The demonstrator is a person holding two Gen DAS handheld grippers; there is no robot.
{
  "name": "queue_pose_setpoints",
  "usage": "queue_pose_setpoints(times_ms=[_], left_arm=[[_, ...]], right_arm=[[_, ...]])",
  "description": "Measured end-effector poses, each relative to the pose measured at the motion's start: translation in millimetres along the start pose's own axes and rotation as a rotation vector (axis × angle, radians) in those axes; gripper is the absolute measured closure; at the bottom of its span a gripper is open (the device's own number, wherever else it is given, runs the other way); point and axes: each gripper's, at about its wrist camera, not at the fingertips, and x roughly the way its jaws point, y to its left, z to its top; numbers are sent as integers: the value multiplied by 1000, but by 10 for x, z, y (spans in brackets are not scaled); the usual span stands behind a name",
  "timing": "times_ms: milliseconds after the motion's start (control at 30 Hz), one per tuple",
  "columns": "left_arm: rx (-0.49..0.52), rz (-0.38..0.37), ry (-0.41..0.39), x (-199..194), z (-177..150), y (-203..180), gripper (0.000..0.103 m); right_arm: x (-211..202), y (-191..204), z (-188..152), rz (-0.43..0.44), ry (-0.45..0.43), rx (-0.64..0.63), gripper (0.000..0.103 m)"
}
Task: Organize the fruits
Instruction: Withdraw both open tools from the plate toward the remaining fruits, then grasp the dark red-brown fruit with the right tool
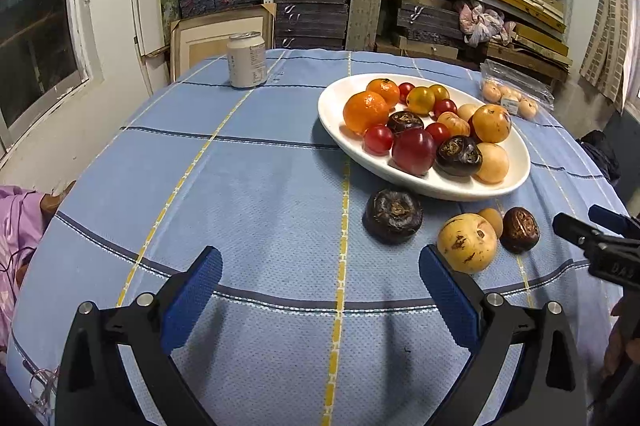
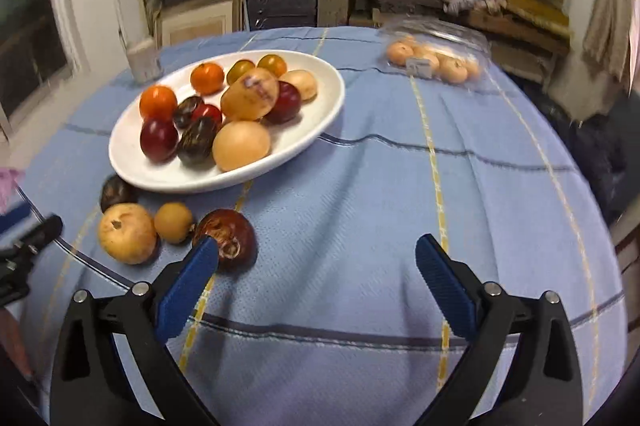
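A white oval plate [image 1: 332,105] [image 2: 320,113] holds several fruits: oranges, red tomatoes, dark chestnuts and tan round fruits. Loose on the blue cloth in front of it lie a large dark chestnut [image 1: 393,216] [image 2: 116,190], a yellow spotted fruit [image 1: 467,242] [image 2: 127,233], a small tan fruit [image 1: 491,220] [image 2: 173,222] and a brown chestnut [image 1: 519,230] [image 2: 228,238]. My left gripper [image 1: 320,262] is open over bare cloth, its right pad beside the yellow fruit. My right gripper [image 2: 318,252] is open, its left pad touching or overlapping the brown chestnut, and shows at the left view's right edge [image 1: 592,226].
A white can [image 1: 247,59] stands at the table's far left. A clear plastic pack of small tan fruits [image 1: 514,93] [image 2: 436,59] lies at the far right. Shelves of stacked boxes fill the background. Pink fabric [image 1: 16,226] lies at the left edge.
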Motion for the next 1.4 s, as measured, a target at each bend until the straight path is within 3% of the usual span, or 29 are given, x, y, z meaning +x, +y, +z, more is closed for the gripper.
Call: queue_pose_setpoints(times_ms=[133,233,367,433,500,567,933,967,1000,1067,1400], left_arm=[[10,-1,6,9,-6,-19,4],[16,-3,4,-2,-7,-38,4],[25,-4,-3,-17,-8,-58,4],[29,-5,-4,-22,-10,-68,4],[32,-5,-5,-27,-13,-77,4],[37,-5,-4,-25,-15,-87,4],[45,0,8,7,-24,-103,4],[46,2,10,14,-25,-104,4],[48,4,13,25,-27,-108,4],[50,7,18,42,-29,-108,4],[65,-24,8,20,-34,-140,4]], right_arm=[[-70,127,-16,61,-40,-57,6],[-159,343,-78,51,-98,-178,6],[-61,571,-125,34,-68,-292,6],[-39,573,-127,41,-56,-291,12],[15,532,-109,45,-30,-263,28],[107,481,-83,65,16,-228,38],[334,580,-29,108,108,-237,40],[363,572,-20,108,119,-231,42],[356,563,-14,108,113,-225,54],[336,550,-24,98,107,-220,60],[42,556,-326,127,102,-252,60]])
